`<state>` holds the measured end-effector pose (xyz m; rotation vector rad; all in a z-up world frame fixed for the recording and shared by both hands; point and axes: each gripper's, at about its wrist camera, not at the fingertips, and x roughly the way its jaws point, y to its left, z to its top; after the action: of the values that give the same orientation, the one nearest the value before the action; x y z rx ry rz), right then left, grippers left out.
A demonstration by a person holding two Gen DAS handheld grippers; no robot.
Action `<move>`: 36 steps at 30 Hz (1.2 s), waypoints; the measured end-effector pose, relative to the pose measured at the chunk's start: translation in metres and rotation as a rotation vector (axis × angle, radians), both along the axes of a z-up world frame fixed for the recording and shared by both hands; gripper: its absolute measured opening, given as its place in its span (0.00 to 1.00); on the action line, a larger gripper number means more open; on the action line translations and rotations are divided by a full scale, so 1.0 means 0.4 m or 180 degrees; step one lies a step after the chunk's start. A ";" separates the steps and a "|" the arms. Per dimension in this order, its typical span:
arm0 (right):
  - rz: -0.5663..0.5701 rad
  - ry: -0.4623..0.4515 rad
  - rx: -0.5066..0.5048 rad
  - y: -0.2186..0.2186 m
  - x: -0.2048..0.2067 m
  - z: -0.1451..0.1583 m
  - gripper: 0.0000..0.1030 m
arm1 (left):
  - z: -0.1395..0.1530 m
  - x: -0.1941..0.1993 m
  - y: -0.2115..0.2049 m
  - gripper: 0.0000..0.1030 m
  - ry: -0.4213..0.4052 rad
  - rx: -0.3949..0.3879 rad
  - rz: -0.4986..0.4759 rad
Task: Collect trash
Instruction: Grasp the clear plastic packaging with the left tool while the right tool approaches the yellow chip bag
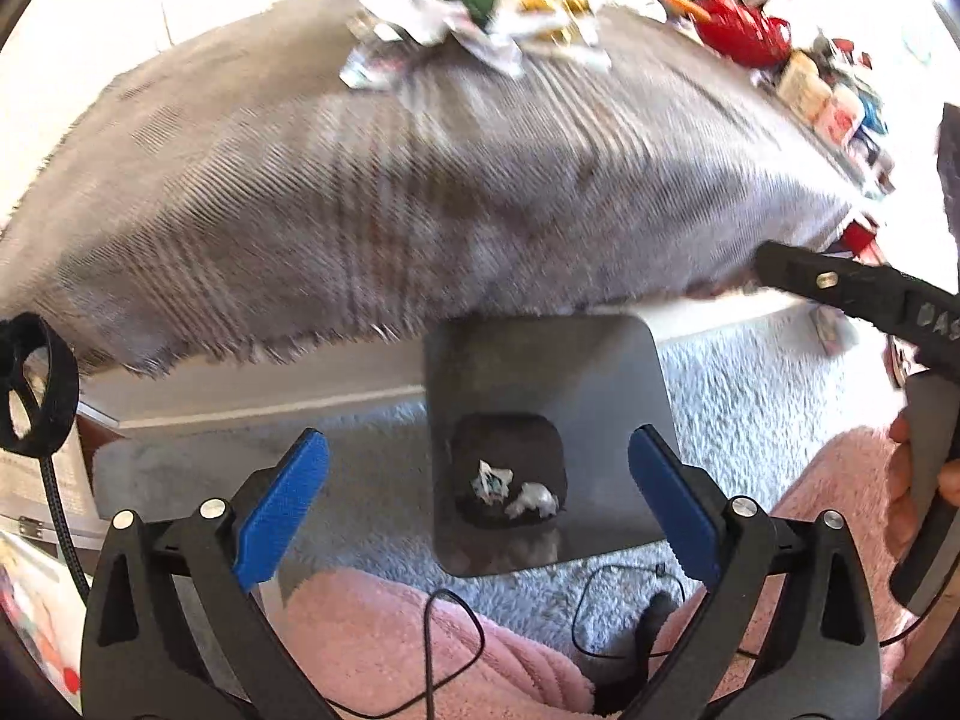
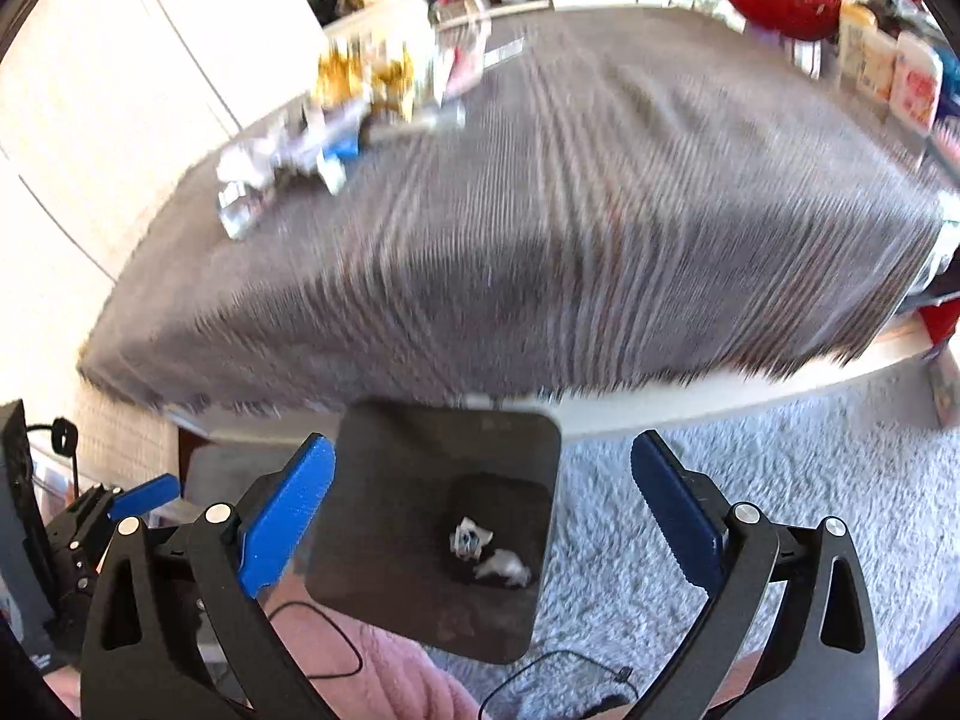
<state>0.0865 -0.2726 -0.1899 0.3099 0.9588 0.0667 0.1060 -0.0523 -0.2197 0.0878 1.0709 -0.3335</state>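
Both my left gripper (image 1: 479, 504) and right gripper (image 2: 483, 516) gape empty over the bin (image 1: 543, 444). Next I'd reach to the wrapper pile (image 1: 480, 18), pinching one piece cleanly.

Sunlit grey-clothed table (image 1: 420, 192), shaggy pale rug (image 2: 750, 510), white wall (image 2: 150, 90).
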 end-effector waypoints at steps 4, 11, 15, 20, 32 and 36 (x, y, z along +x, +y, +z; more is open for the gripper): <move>-0.0023 -0.0201 -0.0058 -0.012 0.023 0.073 0.97 | 0.055 0.025 0.029 0.92 -0.0137 0.0007 0.0106; -0.0005 -0.0314 -0.0017 -0.001 0.127 0.124 0.97 | 0.138 0.098 0.033 0.92 -0.0381 0.0077 0.0168; 0.0059 -0.0329 -0.0007 0.028 0.185 0.128 0.97 | 0.156 0.148 0.045 0.92 -0.0454 0.0113 0.0224; 0.0082 -0.0373 -0.0012 0.049 0.259 0.140 0.97 | 0.166 0.224 0.059 0.92 -0.0516 0.0133 0.0273; 0.0095 -0.0615 -0.0020 0.053 0.408 0.179 0.97 | 0.147 0.366 0.040 0.88 -0.0577 0.0043 0.0188; 0.0168 -0.0663 -0.0088 0.076 0.447 0.178 0.97 | 0.129 0.396 0.016 0.72 -0.0588 0.0039 0.0064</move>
<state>0.2655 -0.2422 -0.1189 0.2469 0.7607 0.1315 0.2646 -0.0460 -0.1680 0.1165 0.8905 -0.2950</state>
